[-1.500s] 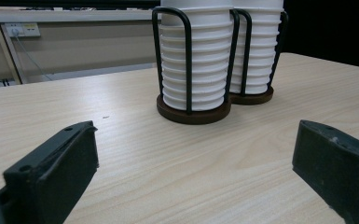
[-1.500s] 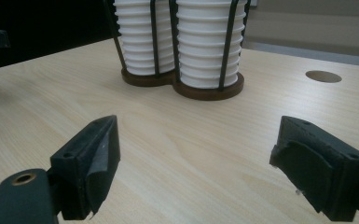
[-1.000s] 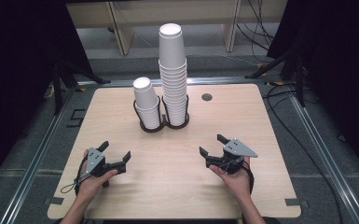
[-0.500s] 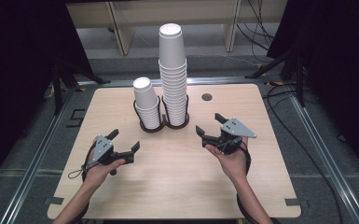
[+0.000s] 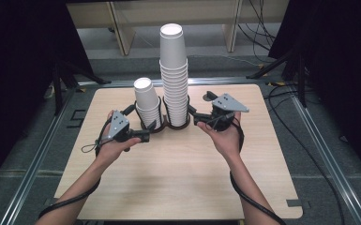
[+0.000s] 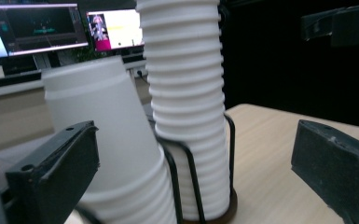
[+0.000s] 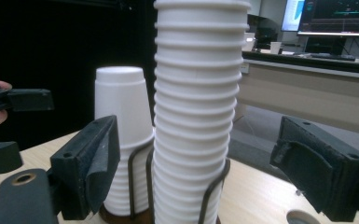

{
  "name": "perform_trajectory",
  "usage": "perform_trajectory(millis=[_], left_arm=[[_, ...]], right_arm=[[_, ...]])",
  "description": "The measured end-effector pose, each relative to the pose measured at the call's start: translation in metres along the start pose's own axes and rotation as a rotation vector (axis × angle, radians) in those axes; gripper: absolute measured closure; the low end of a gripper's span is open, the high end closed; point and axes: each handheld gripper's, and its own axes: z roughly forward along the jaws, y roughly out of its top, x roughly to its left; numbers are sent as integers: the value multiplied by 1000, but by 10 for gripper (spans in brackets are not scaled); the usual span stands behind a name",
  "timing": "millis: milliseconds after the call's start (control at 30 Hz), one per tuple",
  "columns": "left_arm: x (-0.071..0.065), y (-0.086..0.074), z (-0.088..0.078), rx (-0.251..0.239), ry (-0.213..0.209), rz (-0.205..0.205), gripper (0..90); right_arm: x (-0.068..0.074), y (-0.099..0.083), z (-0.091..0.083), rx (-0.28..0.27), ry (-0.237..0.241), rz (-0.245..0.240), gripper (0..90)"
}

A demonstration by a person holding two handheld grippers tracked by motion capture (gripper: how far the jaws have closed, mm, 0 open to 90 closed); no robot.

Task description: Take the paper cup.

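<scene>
Stands upright at the back middle of the tabletop [image 5: 178, 187]: a tall stack of white paper cups [image 5: 173, 70], seated in one ring of a black wire holder [image 5: 166, 123]. Leans a little in the neighbouring ring on the left: a short stack of cups [image 5: 147, 101], top cup sitting loosely and tilted toward the tall one, as seen up close in the left gripper view [image 6: 107, 140]. Kept from toppling or sliding by the wire loops and round base, so that one cup can likely be pulled off without the rest following.

Held low and level at the short stack's left side: the left tool [image 5: 143, 136], jaws spread wide, nothing between them yet, short stack partly between the pads and the tall stack [image 6: 186, 107] straight ahead. Placed so, probably, to close on the lower cups or steady the holder.

Mirrored on the other side: the right tool [image 5: 198, 117], just beside the tall stack's base, jaws also wide apart and empty, with the tall column [image 7: 196, 116] framed squarely between them and the short stack [image 7: 121, 135] behind to the left. Looks like an approach from both flanks, one tool to brace, one to grip.

Farther out: a small dark round disc [image 5: 209, 96] on the tabletop behind the right tool, cables [image 5: 304, 154] on the floor, monitors [image 6: 32, 25] beyond.
</scene>
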Motion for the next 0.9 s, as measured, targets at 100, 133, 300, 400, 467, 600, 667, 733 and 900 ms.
perform_trajectory(millis=[100, 133, 300, 400, 467, 600, 667, 733, 900], left_arm=[[2, 14, 11, -6, -13, 12, 5], [3, 19, 16, -9, -20, 14, 1], [3, 35, 38, -22, -34, 26, 0], [2, 39, 44, -26, -35, 28, 0], [2, 43, 50, -27, -33, 27, 0], [4, 52, 65, -29, -30, 13, 0], [6, 55, 72, -32, -27, 3, 0], [9, 62, 81, -29, -21, -1, 0], [12, 67, 95, -17, -21, -8, 0]], right_arm=[[-2, 14, 9, -10, -7, -11, 149], [-3, 24, 16, -18, -10, -5, 149], [-3, 41, 28, -31, -21, 1, 149], [-3, 50, 35, -50, -13, -14, 148], [-2, 56, 39, -45, -11, -4, 148], [-4, 68, 46, -62, -19, -25, 148], [-5, 76, 51, -75, -13, -27, 148], [-5, 87, 58, -80, -3, -15, 148], [-8, 101, 69, -77, 9, -13, 147]])
